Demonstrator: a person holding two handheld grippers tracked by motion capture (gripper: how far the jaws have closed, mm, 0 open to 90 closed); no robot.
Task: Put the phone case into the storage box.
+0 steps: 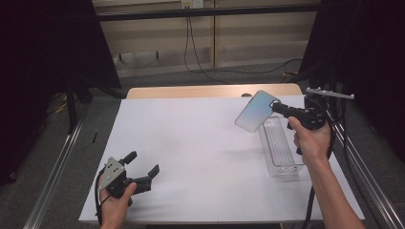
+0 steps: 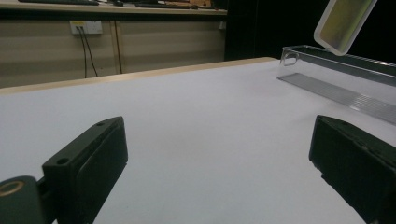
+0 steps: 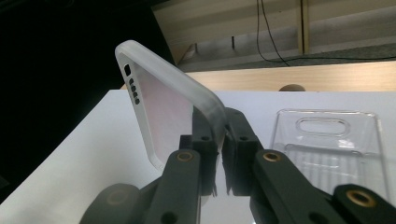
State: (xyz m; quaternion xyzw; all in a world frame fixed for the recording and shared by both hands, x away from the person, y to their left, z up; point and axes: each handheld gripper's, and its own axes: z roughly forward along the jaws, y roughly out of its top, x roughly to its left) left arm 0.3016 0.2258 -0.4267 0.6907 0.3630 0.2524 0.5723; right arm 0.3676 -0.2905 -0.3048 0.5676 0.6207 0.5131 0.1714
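Note:
A translucent phone case [image 1: 256, 110] hangs tilted in the air above the right side of the white table [image 1: 191, 152]. My right gripper [image 1: 276, 108] is shut on its edge; in the right gripper view the jaws pinch the case's rim [image 3: 210, 116]. Below it lies a clear plastic tray [image 1: 280, 145], also seen as a clear tray [image 3: 327, 144] and as a long clear tray [image 2: 341, 74]. My left gripper [image 1: 142, 164] rests at the table's front left, open, with nothing between its fingers [image 2: 88, 163]. The held case [image 2: 343, 23] shows at the top right of the left gripper view.
A wooden strip [image 1: 215, 90] runs along the table's far edge. Metal rails [image 1: 57, 167] flank the table on both sides. Cables [image 1: 200, 62] hang down the back wall. Dark curtains stand at left and right.

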